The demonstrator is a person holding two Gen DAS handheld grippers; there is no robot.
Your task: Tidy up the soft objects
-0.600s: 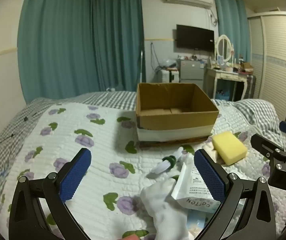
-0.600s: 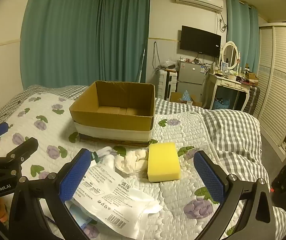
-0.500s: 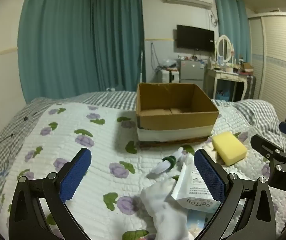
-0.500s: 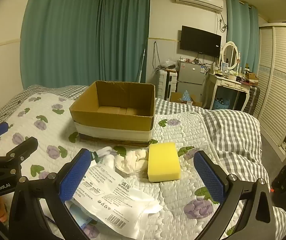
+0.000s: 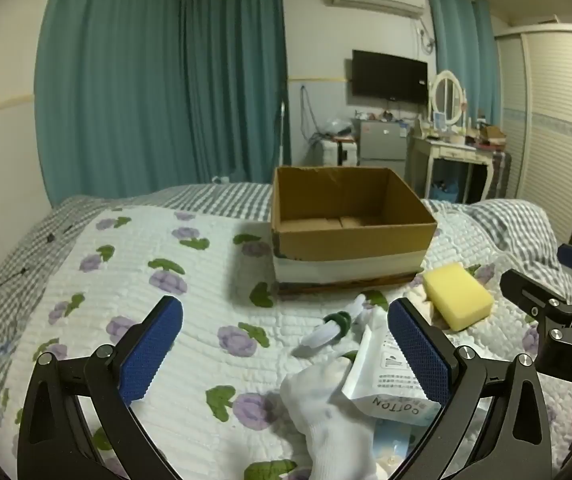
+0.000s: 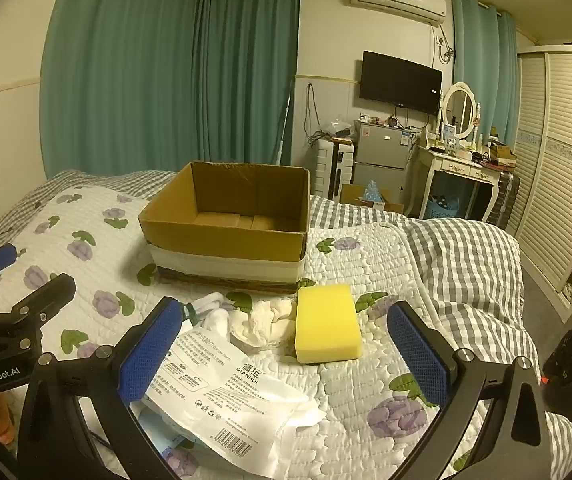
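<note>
An empty open cardboard box (image 5: pixel 346 224) (image 6: pixel 226 224) stands on the flowered quilt. In front of it lie a yellow sponge (image 5: pixel 457 295) (image 6: pixel 327 329), a crumpled cream cloth (image 6: pixel 264 322), a white sock with a green band (image 5: pixel 328 330), a white sock (image 5: pixel 330 412) and a white cotton-towel pack (image 5: pixel 386 380) (image 6: pixel 222 396). My left gripper (image 5: pixel 284 354) is open and empty, just behind the white sock. My right gripper (image 6: pixel 282 354) is open and empty, hovering over the pack and sponge.
The quilt (image 5: pixel 126 288) covers a grey checked bed (image 6: pixel 466 264). The floor drops off at the right (image 6: pixel 546 320). A white dressing table (image 6: pixel 458 172), a small fridge (image 6: pixel 378 160) and teal curtains (image 6: pixel 166 80) stand beyond the bed.
</note>
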